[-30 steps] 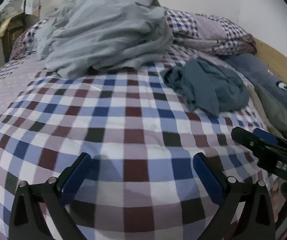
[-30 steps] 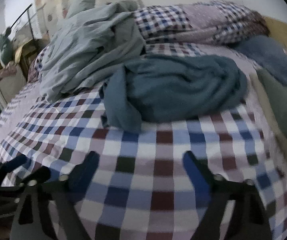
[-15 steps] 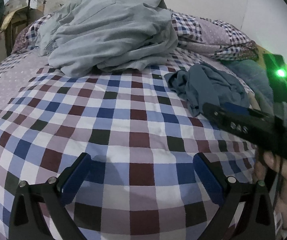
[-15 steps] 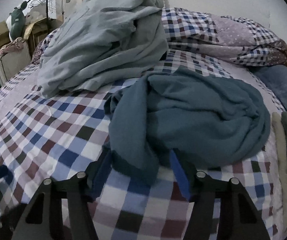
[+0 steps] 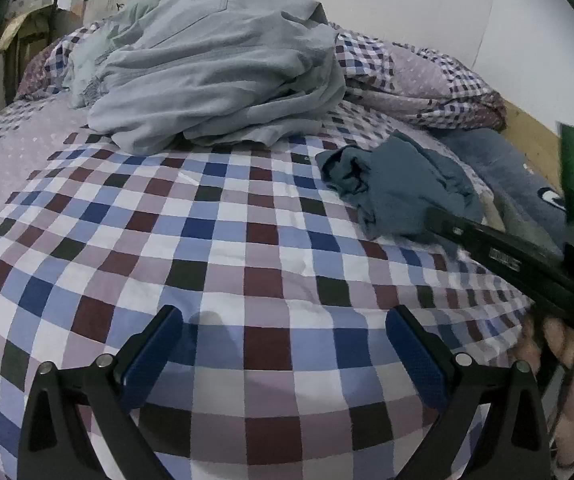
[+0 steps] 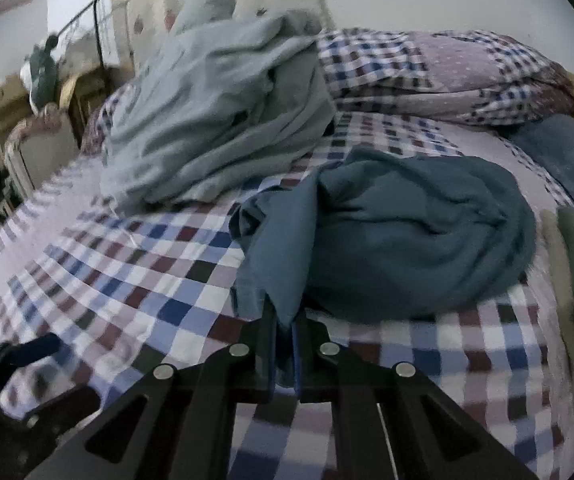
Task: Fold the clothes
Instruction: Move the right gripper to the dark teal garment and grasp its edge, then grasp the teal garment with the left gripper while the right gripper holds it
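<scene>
So since half a second ago the right gripper [image 6: 285, 344] has gone from open around the hanging edge of the teal shirt [image 6: 399, 236] to clamped tight on it, fabric pinched right between the blue pads. The left gripper [image 5: 287, 344] hasn't budged, jaws wide apart and nothing in them, just hovering over the checked bedsheet [image 5: 223, 240]. The shirt sits crumpled on the right part of the bed, just in front of the big pile of grey clothes [image 5: 215, 64], with the checked quilt [image 6: 447, 76] bunched up behind. My guess is this thing is light and floppy, soft knit, so it'll sag and drag instead of holding any shape, and one pinch point will just dangle it. I'd grab a second corner or the hem with the free gripper before trying to spread it flat, otherwise it bunches again
</scene>
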### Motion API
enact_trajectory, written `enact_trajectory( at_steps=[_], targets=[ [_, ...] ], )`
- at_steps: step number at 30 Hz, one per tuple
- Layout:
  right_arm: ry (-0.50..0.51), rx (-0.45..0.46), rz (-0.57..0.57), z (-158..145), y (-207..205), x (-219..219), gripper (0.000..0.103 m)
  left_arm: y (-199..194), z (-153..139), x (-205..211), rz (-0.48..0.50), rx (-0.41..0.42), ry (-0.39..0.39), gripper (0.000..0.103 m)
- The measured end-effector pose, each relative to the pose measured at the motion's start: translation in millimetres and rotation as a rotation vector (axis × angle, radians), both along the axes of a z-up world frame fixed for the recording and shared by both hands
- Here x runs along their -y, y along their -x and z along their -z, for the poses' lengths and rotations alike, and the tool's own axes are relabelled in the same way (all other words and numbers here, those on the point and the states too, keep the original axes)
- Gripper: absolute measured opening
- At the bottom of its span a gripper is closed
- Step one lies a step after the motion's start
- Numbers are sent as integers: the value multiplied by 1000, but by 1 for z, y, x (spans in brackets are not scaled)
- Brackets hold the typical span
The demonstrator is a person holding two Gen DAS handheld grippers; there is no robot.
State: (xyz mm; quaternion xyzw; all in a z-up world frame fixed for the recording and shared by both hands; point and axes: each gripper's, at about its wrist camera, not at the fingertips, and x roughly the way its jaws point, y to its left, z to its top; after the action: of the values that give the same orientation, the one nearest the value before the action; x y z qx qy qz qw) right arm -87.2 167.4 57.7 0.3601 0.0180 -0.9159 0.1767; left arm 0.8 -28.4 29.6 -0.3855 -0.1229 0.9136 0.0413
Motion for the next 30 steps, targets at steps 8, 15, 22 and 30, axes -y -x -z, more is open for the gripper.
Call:
enact_trajectory(
  at_steps=[8,15,22,30],
  targets=[
    [109,18,27,-14,-53,-27,4,-4,-6,1,76,-10,-175,103],
    [129,31,9,-17,-98,-26,4,-11,-18,-5,186,-61,-303,103],
    [133,31,-46,-25,-146,-18,3,-15,-31,-14,355,-64,-444,103],
    [96,46,-151,-22,-214,3,3,-22,-38,-32,508,-33,-505,103]
  ],
)
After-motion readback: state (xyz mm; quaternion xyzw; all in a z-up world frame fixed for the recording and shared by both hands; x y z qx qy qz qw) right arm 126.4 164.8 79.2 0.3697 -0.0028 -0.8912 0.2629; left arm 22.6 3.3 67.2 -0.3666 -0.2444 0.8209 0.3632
